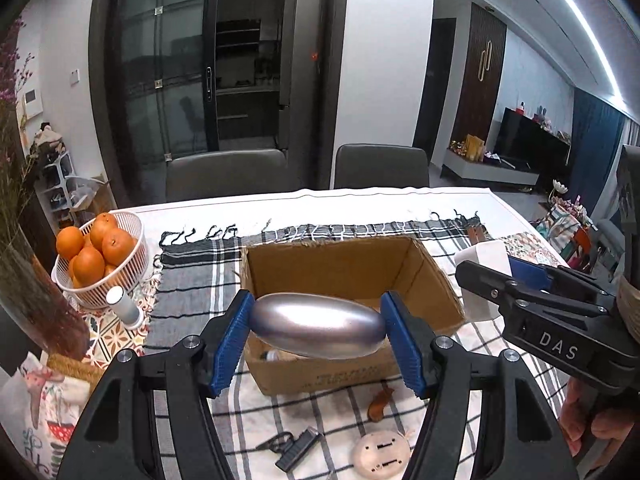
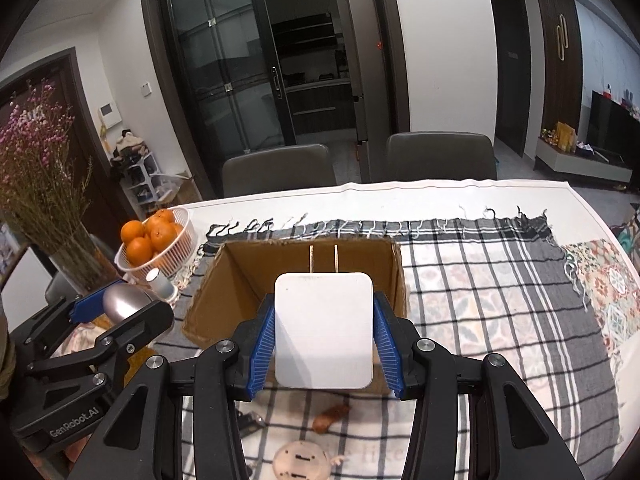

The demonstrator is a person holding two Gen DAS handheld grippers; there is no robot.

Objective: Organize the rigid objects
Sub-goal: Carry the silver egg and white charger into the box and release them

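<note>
Gripping a silver egg (image 1: 318, 330), the left tool (image 1: 318, 340) nears the box (image 1: 352, 264); only the right tool's (image 2: 324, 344) view shows its clamped charger's (image 2: 324, 330) 2 prongs (image 2: 323, 259).

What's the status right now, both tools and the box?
Left tool shut on silver oval case. Right tool shut on white charger. Both over the cardboard box, nothing blocking it.

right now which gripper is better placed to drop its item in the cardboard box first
Probably the left. The left gripper holds the silver oval over the cardboard box's near wall. The right gripper, shut on the white charger, looks about as close.
</note>
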